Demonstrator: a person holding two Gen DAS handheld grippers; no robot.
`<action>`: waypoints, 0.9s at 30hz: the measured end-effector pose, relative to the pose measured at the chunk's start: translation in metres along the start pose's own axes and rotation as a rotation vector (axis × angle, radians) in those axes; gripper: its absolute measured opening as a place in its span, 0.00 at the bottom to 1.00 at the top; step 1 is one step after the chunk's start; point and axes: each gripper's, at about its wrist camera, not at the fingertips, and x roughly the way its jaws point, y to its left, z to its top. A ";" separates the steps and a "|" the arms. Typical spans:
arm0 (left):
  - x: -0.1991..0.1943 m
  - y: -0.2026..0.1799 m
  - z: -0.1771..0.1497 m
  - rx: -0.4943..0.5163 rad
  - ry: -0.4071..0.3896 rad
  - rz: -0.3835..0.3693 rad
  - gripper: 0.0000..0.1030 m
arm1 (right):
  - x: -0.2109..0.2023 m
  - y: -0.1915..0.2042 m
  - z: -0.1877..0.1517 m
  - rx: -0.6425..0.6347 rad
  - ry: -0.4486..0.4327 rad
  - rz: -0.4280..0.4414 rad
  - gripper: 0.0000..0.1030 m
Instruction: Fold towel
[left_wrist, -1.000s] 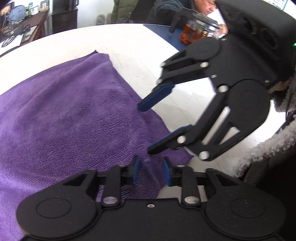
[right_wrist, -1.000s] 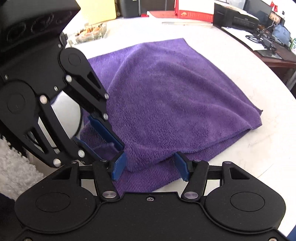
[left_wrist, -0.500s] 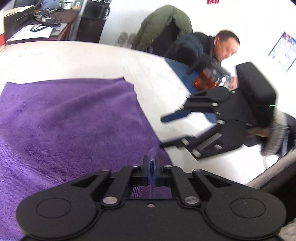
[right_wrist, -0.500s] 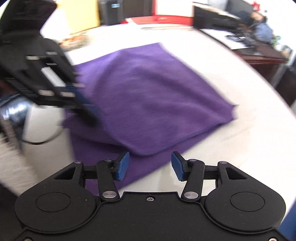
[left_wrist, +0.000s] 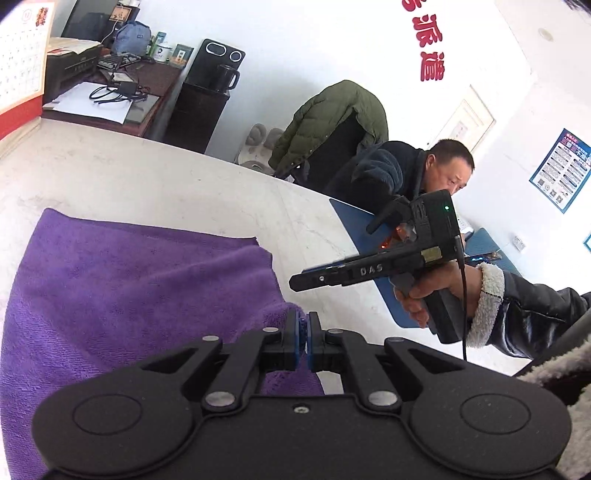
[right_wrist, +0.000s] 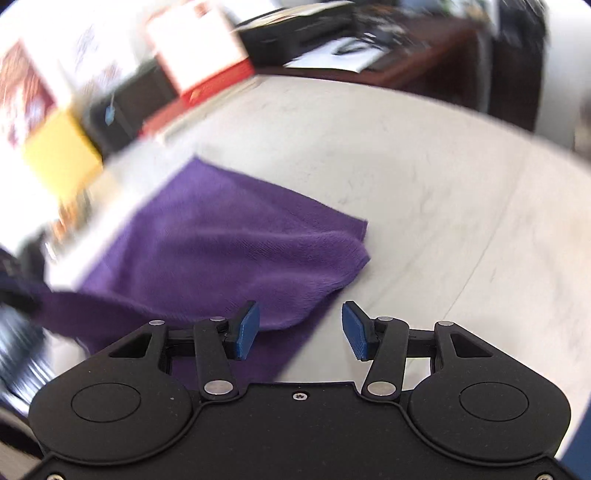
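A purple towel (left_wrist: 122, 295) lies on the pale marble table (left_wrist: 184, 192). My left gripper (left_wrist: 303, 334) is shut on the towel's near right corner and holds it lifted, so the cloth bulges up over the flat layer. My right gripper (right_wrist: 300, 328) is open and empty, just above the towel's (right_wrist: 229, 258) raised fold. It also shows in the left wrist view (left_wrist: 306, 282), side on, to the right of the towel and off the cloth. The right wrist view is blurred.
A seated man (left_wrist: 424, 177) leans over the table's far right edge beside a blue mat (left_wrist: 373, 258). A red and white calendar (left_wrist: 18, 74) stands at the far left. Boxes and a yellow folder (right_wrist: 59, 155) line the table's far side.
My left gripper shut on the towel's corner and lifted it. My right gripper drew back to the right, away from the towel, and stayed open.
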 end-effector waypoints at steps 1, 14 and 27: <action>-0.001 -0.001 -0.001 0.004 0.005 -0.004 0.03 | 0.001 -0.005 -0.003 0.068 0.006 0.041 0.49; -0.005 -0.006 -0.012 0.011 0.031 -0.051 0.03 | 0.063 -0.017 0.018 0.256 0.019 0.095 0.48; 0.010 0.000 -0.026 0.002 0.058 -0.075 0.03 | 0.080 -0.026 0.053 0.143 -0.033 -0.025 0.06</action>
